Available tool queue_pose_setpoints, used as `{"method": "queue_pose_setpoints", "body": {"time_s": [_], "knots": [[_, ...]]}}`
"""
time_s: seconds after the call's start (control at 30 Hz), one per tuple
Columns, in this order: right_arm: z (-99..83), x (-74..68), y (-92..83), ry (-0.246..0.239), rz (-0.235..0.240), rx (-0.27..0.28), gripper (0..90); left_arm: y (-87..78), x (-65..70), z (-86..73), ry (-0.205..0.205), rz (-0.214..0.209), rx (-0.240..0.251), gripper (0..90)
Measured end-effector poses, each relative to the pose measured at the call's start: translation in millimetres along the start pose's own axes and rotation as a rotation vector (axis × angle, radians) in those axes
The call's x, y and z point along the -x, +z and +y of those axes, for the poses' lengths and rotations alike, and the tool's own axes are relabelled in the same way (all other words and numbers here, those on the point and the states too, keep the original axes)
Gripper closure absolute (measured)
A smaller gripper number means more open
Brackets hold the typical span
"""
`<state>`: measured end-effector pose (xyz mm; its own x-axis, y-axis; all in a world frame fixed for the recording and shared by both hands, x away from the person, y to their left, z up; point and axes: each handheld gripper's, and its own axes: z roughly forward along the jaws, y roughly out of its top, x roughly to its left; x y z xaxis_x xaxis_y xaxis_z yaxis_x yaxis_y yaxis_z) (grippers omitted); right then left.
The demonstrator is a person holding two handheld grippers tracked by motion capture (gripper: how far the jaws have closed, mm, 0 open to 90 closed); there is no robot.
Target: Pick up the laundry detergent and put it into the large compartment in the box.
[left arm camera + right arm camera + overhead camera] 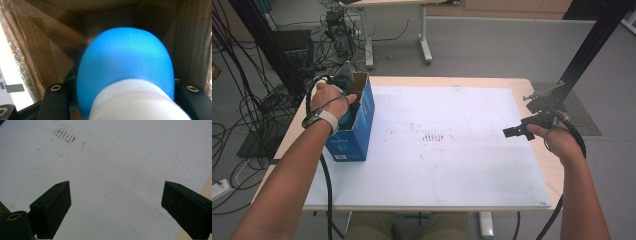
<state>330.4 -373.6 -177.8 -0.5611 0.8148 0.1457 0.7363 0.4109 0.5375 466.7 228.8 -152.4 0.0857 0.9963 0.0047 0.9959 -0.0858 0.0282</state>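
A blue cardboard box stands open-topped at the left of the white mat. My left gripper reaches down into it, its tips hidden by the box wall. In the left gripper view, the brown inside of the box surrounds a blue bottle with a white ribbed cap. My left gripper is shut on that bottle, one black jaw on each side. At the table's right edge my right gripper hovers open; its jaws stand wide apart over the bare mat, with nothing between them.
Faint brown smudges mark the mat's middle. The wooden table rim shows beyond the mat on the right. Cables cover the floor at left, black frame posts rise at both sides, and another table's legs stand behind.
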Motion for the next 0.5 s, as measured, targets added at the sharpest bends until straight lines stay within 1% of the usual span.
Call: {"method": "queue_pose_setpoints", "body": {"time_s": [0.5], "knots": [[-0.4,-0.8,-0.9,-0.001,-0.001,0.003,8.9,-0.1,0.6,-0.8,0.000,0.002,0.001,39.1]]}}
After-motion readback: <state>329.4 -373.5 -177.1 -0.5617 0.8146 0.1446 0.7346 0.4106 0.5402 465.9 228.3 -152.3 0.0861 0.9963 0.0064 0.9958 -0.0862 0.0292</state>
